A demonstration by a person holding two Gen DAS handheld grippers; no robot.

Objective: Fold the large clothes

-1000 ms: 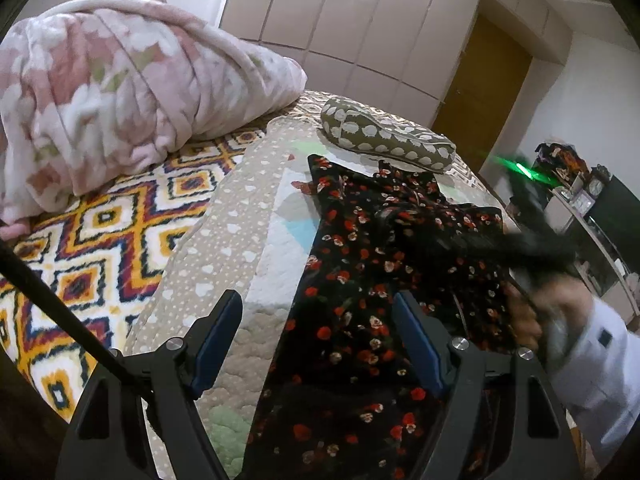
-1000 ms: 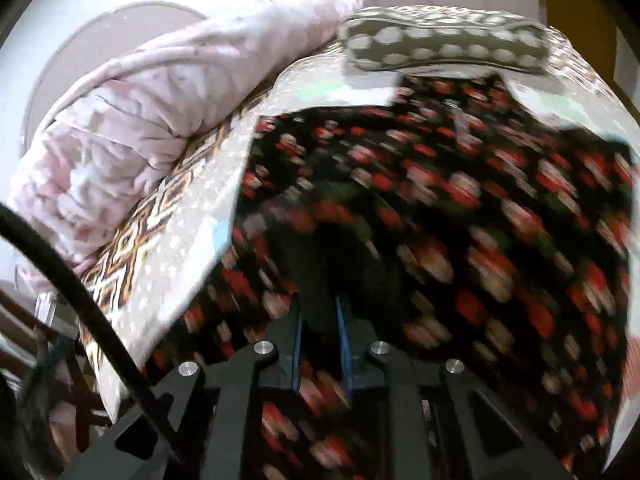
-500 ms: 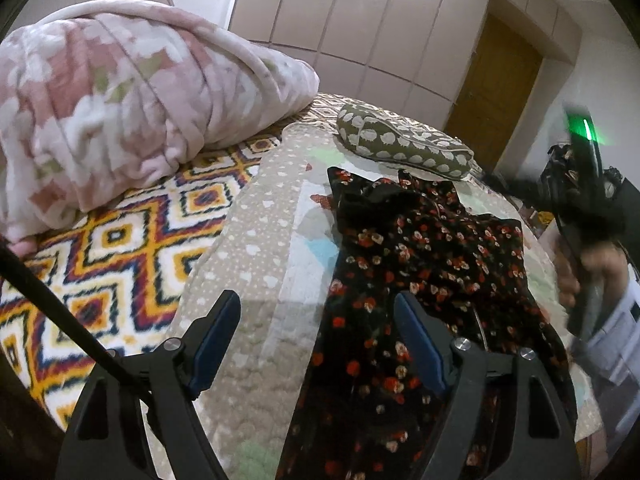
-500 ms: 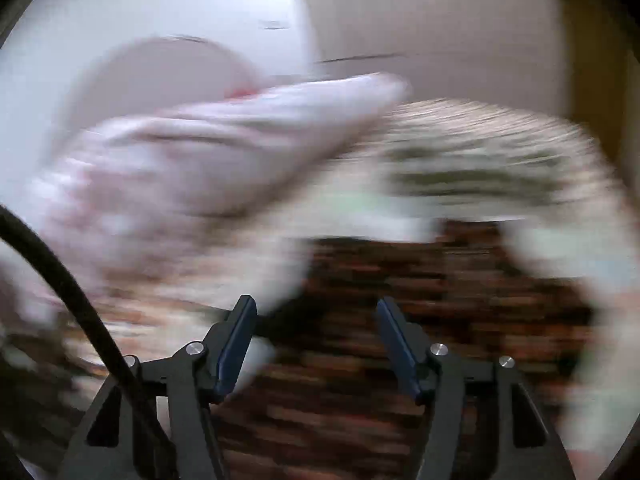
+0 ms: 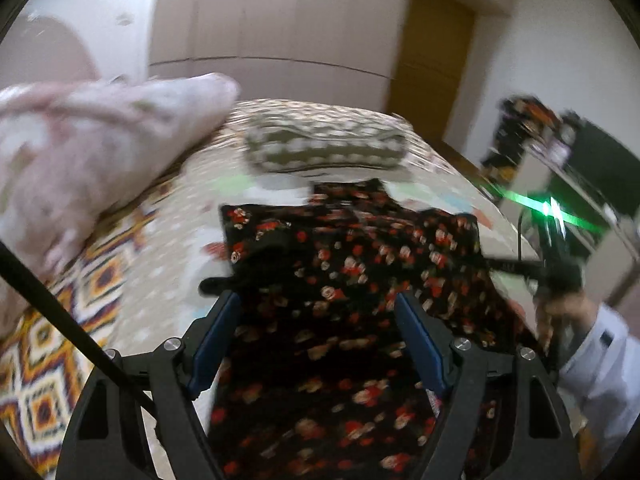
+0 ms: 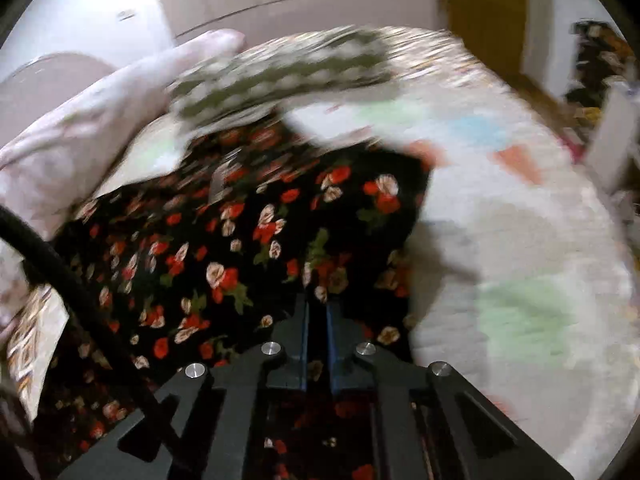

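Dress [image 5: 352, 280] spread flat on bed [image 6: 520, 240] below pillow [image 5: 324, 152], laid out for folding; right gripper [image 6: 316, 312] pinched shut on dress edge, likely to lift it; left gripper [image 5: 316, 336] wide apart above cloth, gripping nothing

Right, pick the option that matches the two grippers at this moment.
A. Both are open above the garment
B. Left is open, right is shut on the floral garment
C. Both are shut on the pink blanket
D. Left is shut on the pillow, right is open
B: the left gripper shows its blue fingers spread wide with nothing between them, while the right gripper has its fingers pressed together on the black floral garment.
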